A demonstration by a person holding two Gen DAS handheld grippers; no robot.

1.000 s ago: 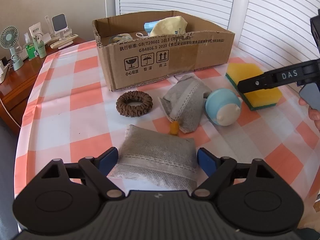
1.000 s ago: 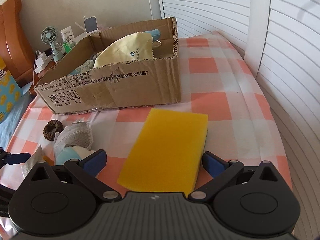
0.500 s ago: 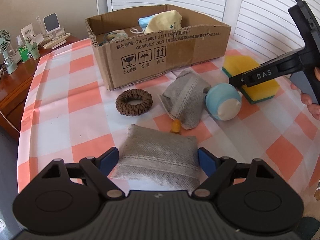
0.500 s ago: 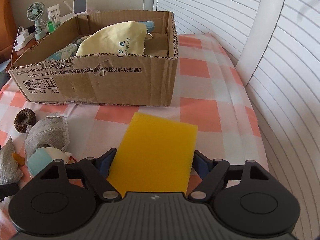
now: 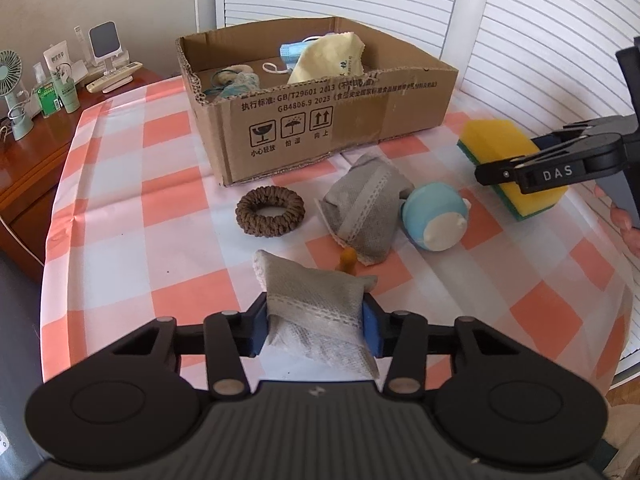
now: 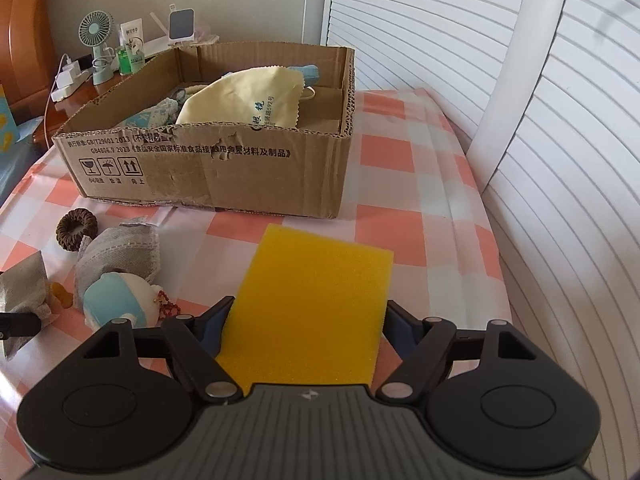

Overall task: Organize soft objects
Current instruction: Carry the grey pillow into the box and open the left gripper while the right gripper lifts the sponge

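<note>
Left gripper [image 5: 314, 330] closing, squeezing grey pouch [image 5: 316, 300]; right gripper [image 6: 306, 326] clamps yellow sponge [image 6: 312, 300], box [image 6: 240, 168] at twelve o'clock

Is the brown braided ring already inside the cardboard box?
No, the brown braided ring lies on the checked cloth just in front of the cardboard box.

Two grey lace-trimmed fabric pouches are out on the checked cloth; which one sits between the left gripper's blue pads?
The nearer grey lace-trimmed pouch, squeezed between the closing left gripper pads. The other grey pouch lies untouched beside the light-blue round plush toy.
</note>
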